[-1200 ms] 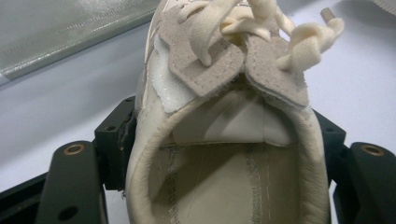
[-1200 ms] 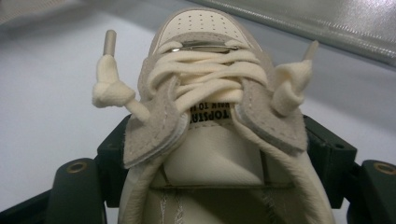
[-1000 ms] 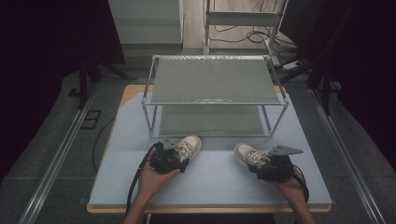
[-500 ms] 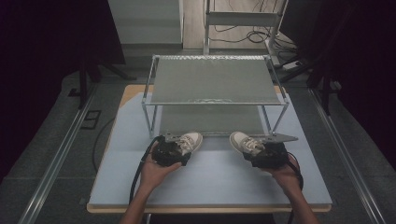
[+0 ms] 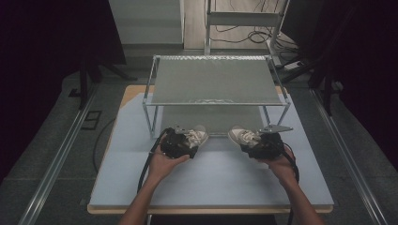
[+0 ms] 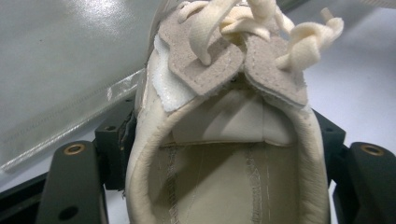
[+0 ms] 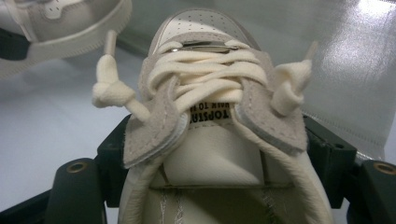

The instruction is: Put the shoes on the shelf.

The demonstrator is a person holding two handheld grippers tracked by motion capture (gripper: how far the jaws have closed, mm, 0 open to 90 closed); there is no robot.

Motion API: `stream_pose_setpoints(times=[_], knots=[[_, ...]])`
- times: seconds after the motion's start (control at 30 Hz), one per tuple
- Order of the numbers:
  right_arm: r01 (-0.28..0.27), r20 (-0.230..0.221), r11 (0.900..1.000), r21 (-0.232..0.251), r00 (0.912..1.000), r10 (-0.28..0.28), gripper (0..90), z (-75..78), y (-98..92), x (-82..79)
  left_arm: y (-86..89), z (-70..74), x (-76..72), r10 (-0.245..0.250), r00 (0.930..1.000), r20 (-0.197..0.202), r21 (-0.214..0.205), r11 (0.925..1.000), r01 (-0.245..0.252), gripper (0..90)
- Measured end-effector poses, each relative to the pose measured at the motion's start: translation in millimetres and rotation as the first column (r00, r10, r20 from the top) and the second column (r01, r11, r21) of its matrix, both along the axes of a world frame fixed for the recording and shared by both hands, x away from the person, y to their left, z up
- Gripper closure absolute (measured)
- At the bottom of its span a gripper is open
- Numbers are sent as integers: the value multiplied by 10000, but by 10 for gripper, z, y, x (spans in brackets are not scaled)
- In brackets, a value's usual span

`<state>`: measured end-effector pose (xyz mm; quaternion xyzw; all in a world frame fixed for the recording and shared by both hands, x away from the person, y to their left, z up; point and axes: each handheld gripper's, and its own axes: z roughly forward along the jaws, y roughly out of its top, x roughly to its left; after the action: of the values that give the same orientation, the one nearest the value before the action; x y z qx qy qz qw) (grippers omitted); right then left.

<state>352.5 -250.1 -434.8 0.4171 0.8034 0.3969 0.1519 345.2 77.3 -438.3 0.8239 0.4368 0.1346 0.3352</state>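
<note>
a shoe [image 6: 224, 140] in each gripper

In the left gripper view, the left shoe [image 6: 224, 154] is cut off at the bottom edge (heel unseen) and its toe at the top. The right gripper view crops the right shoe [image 7: 215, 154] at the bottom; its tongue label reads only partly. In the high view, both hands hide the 2 grippers' jaws, and shoe details are too small.
</note>
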Motion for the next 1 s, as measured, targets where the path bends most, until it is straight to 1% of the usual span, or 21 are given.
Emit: stream_pose_setpoints(times=[0.17, 0.47, 0.63, 0.77, 1.0], knots=[[71, 38, 10000, -23, 10000, -71, 269, 4, 36, 53, -50, -24, 60, -37, 9999, -131, -89, 10000, 36, 290], [267, 7, 9996, -56, 9996, -267, 269, -17, 118, 154, -111, -99, 189, 268, 9994, -220, -21, 9996, -269, 290], [323, -86, 9994, -85, 9994, -324, 269, -54, 165, 214, -133, -145, 261, 459, 9986, -255, -127, 9989, -462, 290], [350, -149, 9993, -118, 9993, -352, 270, -86, 203, 257, -144, -175, 316, 503, 9983, -287, -155, 9986, -507, 290], [469, -232, 9988, -111, 9986, -471, 269, -121, 241, 321, -201, -167, 413, 592, 9979, -269, -91, 9982, -594, 289]])
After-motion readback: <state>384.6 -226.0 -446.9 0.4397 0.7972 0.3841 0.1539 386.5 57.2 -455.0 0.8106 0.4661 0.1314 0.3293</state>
